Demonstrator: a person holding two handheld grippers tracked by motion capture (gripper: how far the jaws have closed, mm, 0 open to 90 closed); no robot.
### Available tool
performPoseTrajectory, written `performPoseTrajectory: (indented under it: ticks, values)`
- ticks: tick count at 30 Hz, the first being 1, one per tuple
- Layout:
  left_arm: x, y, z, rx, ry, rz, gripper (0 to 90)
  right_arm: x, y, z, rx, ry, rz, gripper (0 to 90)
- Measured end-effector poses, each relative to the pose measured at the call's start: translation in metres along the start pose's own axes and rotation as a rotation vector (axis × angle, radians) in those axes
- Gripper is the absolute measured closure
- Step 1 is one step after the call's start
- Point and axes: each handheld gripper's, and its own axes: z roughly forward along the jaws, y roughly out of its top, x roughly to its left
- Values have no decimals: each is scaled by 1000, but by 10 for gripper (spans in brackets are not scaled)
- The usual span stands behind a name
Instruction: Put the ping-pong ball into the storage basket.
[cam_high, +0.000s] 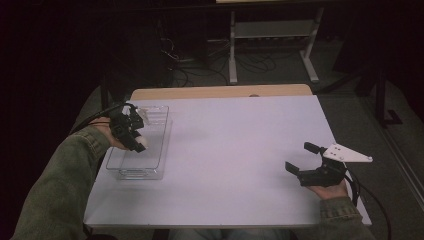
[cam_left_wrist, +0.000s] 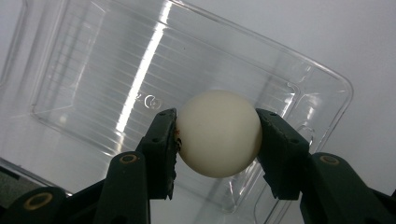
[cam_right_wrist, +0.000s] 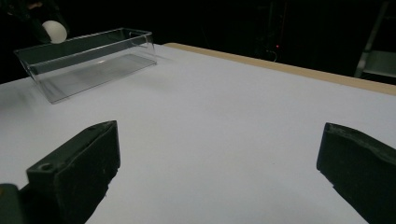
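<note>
the white tabletop (cam_high: 230, 160) carries a clear plastic bin (cam_high: 155, 145) near its left edge. the right claw (cam_high: 300, 160) rests low over the tabletop's right side, well apart from the bin, its jaws spread wide with nothing between them. the left claw (cam_high: 136, 136) hangs above the bin's open top, clenched on a white ball (cam_left_wrist: 218, 133), which sits squarely between both pads over the bin's floor.
</note>
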Motion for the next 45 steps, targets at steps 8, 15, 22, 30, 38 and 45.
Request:
performPoseTrajectory:
  ticks: [8, 15, 22, 30, 38, 45]
  values:
    - [1, -5, 15, 10, -20, -4, 512, 0, 0, 0, 1, -1, 0, 0]
    - [0, -6, 24, 18, -33, 0, 512, 0, 0, 0, 1, -1, -1, 0]
    - [-3, -5, 33, 21, -51, 0, 512, 0, 0, 0, 2, -1, -1, 0]
    - [-5, -6, 45, 30, -68, 0, 512, 0, 0, 0, 3, -1, -2, 0]
    - [-4, -6, 51, 43, -76, 4, 512, 0, 0, 0, 3, -2, -1, 0]
    - [-5, -7, 58, 45, -89, 3, 512, 0, 0, 0, 2, -2, 0, 0]
